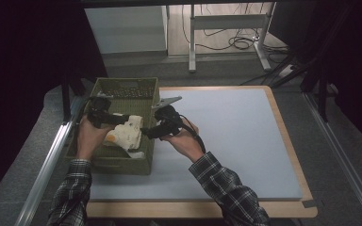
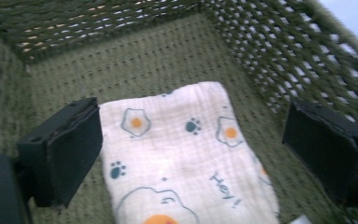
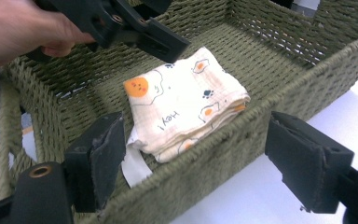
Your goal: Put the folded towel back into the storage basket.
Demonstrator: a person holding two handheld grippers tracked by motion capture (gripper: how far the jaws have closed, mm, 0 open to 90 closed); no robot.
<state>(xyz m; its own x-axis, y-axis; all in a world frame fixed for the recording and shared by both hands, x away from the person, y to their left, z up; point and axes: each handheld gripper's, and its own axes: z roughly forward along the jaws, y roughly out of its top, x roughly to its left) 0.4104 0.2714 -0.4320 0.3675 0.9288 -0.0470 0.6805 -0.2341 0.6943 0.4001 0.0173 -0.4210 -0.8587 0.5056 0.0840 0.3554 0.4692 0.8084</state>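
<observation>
cream muslin, the folded egg-print cloth (image 3: 186,105) lies inside the green woven basket (image 3: 223,154): light, limp (pinch the stacked edge). left gripper (image 2: 191,149) and right gripper (image 3: 196,163) both gape empty above the basket.

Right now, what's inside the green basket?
A folded cloth printed with fried eggs and paw prints lies flat on the floor of the green basket, with a white tag at one corner. Anything beneath the cloth is covered, so I can't tell.

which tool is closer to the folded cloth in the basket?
Left. The left tool hangs open directly over the folded cloth; the right tool, also open, sits at the basket rim.
</observation>
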